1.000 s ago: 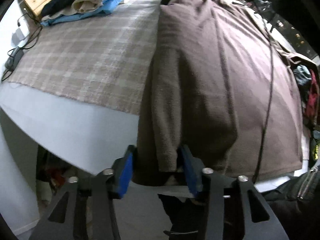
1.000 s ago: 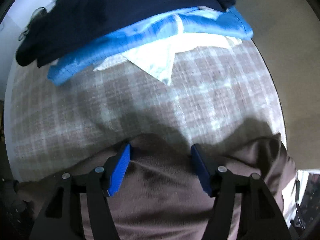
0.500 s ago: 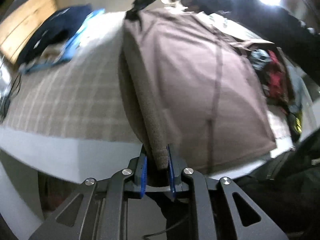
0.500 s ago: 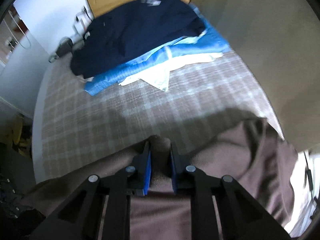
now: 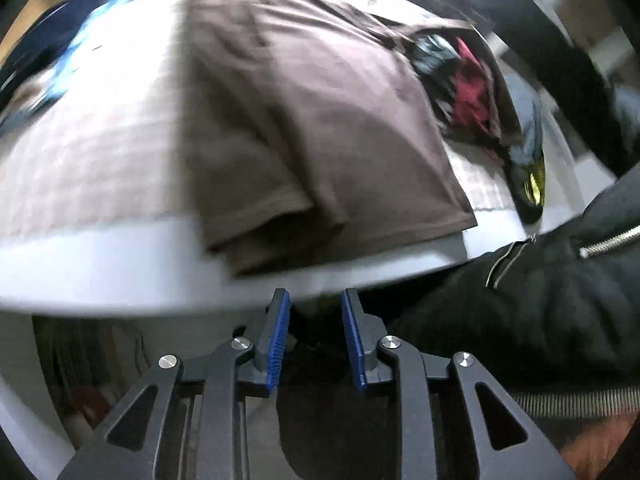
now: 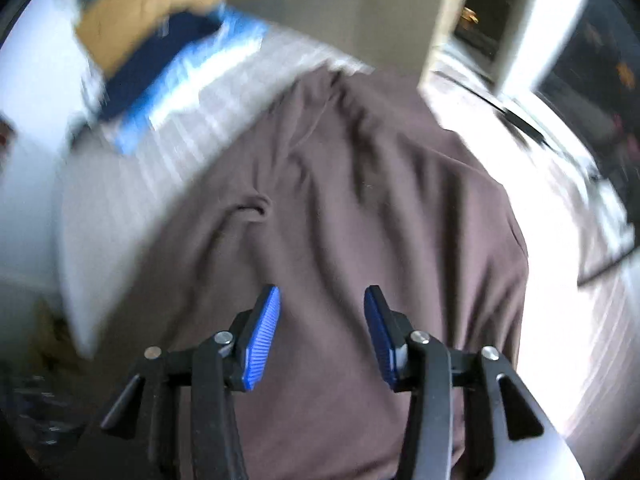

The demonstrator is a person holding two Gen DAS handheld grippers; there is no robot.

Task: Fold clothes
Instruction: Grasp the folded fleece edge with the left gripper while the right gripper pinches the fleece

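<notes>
Bed (image 5: 100,160) with checked cover under blurred room light; brown garment (image 5: 312,112) lies folded on it, long axis running from the near edge away; left claw (image 5: 316,312) and right claw (image 6: 322,300) have just been opening, both narrowly parted, nothing between them.

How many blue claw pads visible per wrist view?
2 each. Left claw: pads flank an empty gap. Right claw: pads apart above the brown garment.
</notes>
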